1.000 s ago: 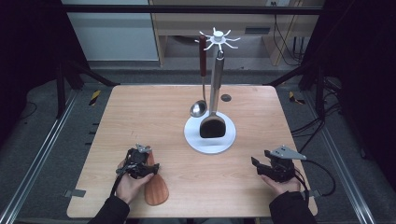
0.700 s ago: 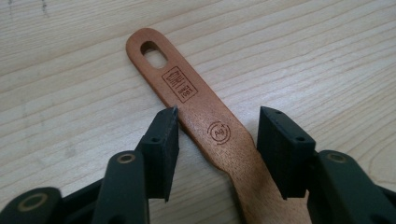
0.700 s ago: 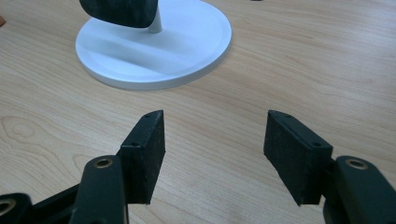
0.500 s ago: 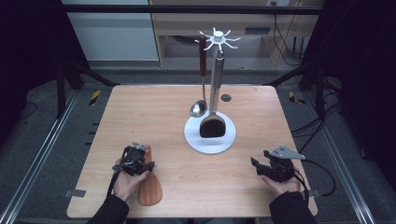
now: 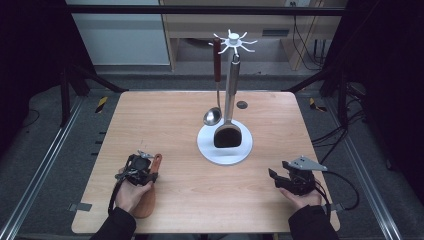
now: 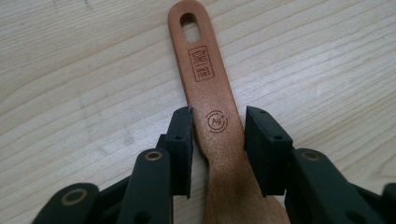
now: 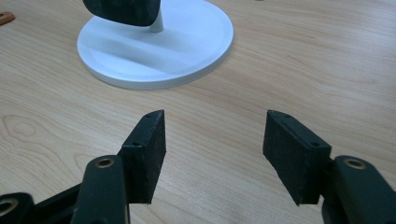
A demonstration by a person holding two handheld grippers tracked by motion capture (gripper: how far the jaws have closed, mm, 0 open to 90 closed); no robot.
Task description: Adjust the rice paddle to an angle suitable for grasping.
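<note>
The wooden spatula lies flat on the table near its front left corner, handle pointing away from the person; its blade end lies under the left hand in the high view. The left gripper straddles the handle just below the round stamp; its jaws have just been closing, the left pad seems to touch the handle's edge while a sliver of tabletop shows between the right pad and the wood, so the handle sits between the jaws but is not yet pinched. Ahead of this claw the handle runs on to its slotted tip, with bare wood grain on both sides and beyond.

Behind the claw the front edge of the table lies close; to its left the side edge is near; to its right a wide bare stretch of board runs to the right gripper, which rests near the front right corner with its jaws spread and nothing between them. Ahead of that claw, to its left, the white round base of the utensil stand sits well apart; a black turner and a steel ladle hang from the stand.
</note>
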